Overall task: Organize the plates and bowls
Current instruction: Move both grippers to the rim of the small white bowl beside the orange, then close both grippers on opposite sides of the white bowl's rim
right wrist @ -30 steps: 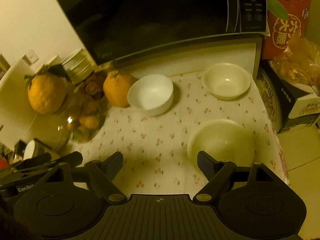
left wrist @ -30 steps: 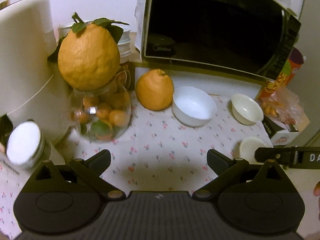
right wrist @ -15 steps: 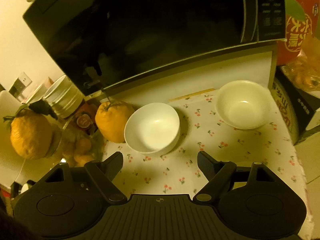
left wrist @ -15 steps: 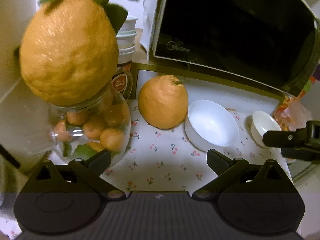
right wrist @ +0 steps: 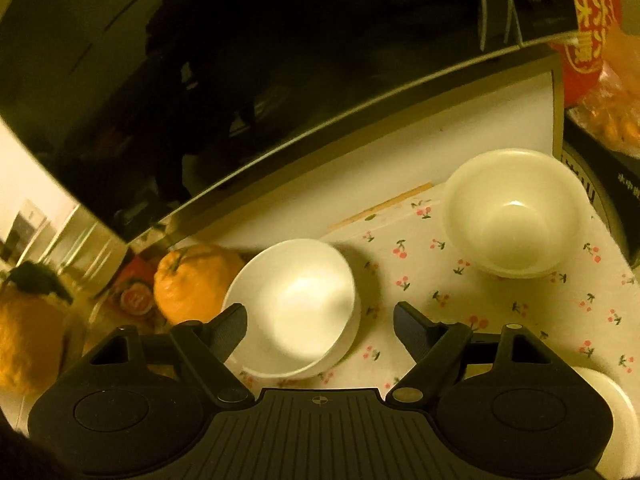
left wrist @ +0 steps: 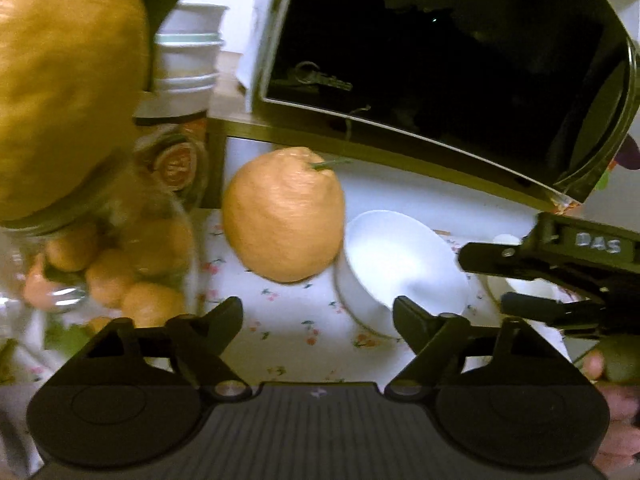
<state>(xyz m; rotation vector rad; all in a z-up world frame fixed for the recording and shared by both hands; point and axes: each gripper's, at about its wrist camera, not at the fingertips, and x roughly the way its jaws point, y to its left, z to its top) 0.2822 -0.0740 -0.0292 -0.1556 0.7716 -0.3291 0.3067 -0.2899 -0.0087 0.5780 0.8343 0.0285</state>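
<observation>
Both grippers have moved in closer to the bowls than they were a second ago. In the right wrist view, the round white bowl (right wrist: 296, 304) has grown big and now sits low in the middle of the frame, right in front of the right gripper (right wrist: 319, 322). Its left finger (right wrist: 230, 326) is just beside the bowl's rim, maybe touching it; I cannot tell. The jaws are wide apart and hold nothing. I think this means the white bowl is about to be picked up, so the tidying is only starting.

The left gripper (left wrist: 318, 314) has come nearer too. Its jaws are also wide apart and empty. In its view the white bowl is at the middle right of the frame, touching or just beside the big bumpy orange fruit (left wrist: 284, 214).

Now let us count. There are three loose bowls on the flowery tablecloth (right wrist: 520, 312): the white bowl, a cream round bowl (right wrist: 510, 212) at the upper right of the right view, and a third pale bowl (right wrist: 616, 420) that peeks out at the lower right corner. There are two big orange fruits: one on the cloth and one on top of the round glass jar (left wrist: 120, 240) at the left. The jar has small oranges inside, at least five. There is one black microwave (left wrist: 440, 60) at the top. I see no flat plates.
</observation>
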